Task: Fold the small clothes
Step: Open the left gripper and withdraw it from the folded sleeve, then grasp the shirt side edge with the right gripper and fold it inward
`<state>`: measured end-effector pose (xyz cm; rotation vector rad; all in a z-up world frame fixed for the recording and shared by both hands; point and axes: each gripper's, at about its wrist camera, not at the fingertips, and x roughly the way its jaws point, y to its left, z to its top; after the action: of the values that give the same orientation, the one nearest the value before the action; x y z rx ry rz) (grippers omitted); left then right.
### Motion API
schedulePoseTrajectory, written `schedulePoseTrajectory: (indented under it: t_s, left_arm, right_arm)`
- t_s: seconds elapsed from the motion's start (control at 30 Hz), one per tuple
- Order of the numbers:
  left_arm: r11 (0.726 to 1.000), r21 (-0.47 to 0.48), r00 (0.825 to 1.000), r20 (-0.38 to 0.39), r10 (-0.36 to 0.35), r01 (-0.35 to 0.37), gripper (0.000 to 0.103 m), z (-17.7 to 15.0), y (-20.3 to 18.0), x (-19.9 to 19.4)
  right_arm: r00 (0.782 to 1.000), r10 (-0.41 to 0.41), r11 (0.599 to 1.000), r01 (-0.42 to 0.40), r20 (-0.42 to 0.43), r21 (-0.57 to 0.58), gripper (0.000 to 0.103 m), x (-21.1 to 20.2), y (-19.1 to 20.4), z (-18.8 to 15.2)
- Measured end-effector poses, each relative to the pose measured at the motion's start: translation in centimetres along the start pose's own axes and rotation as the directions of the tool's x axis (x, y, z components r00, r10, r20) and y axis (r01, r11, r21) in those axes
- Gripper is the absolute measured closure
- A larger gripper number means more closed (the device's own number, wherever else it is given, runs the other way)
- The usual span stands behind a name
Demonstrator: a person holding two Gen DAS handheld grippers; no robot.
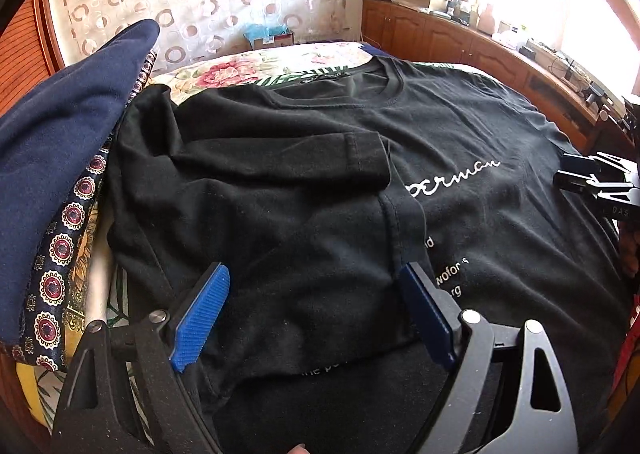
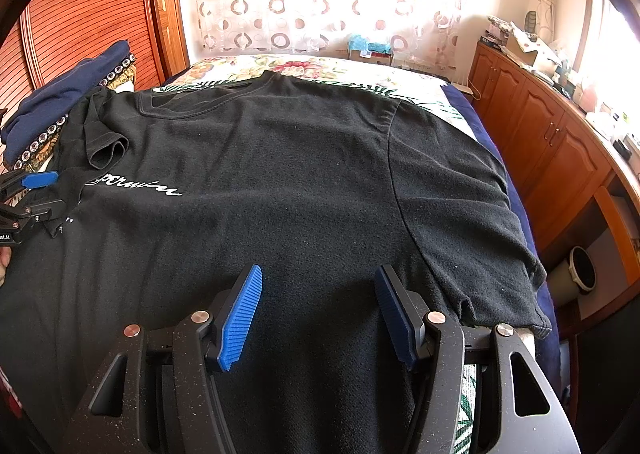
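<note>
A big black cotton T-shirt with white writing [image 2: 280,182] lies flat on the flowery bed cover [image 2: 304,68]. Its left side is folded over the middle. The left gripper [image 1: 316,306] hangs over that fold, blue fingers spread, holding nothing. The right gripper [image 2: 318,310] is spread too, empty.
</note>
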<state>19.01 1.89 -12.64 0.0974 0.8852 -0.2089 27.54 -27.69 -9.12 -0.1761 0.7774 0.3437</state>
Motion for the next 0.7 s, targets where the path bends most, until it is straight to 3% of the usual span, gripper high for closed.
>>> schedulePoseTrajectory:
  t_s: [0.13,0.23,0.37,0.5,0.7]
  left_arm:
    - [1.0,-0.001,1.0,-0.003,0.0,0.0,0.014,0.0,0.0,0.1]
    - [1.0,-0.004,1.0,-0.005,-0.004,0.004,0.014,0.1,0.1,0.2]
    - [1.0,-0.005,1.0,-0.005,-0.005,0.005,0.013,0.1,0.1,0.3]
    - [1.0,-0.005,1.0,-0.005,-0.004,0.004,0.013,0.1,0.1,0.3]
    - [1.0,-0.005,1.0,-0.005,-0.004,0.004,0.013,0.1,0.1,0.3]
  right_arm:
    - [1.0,0.009,1.0,-0.009,0.002,0.016,0.042,-0.2,-0.4,0.0]
    - [0.999,0.016,0.998,-0.019,0.051,0.062,0.042,-1.5,-2.0,-0.2]
    - [0.996,-0.039,0.993,0.03,0.085,0.112,0.042,-3.3,-5.8,-0.4]
    - [0.992,-0.119,0.979,0.11,0.045,0.171,0.042,-2.9,-11.3,-1.0]
    - [1.0,-0.027,0.948,0.028,-0.007,0.317,0.042,-1.1,-17.1,-2.6]
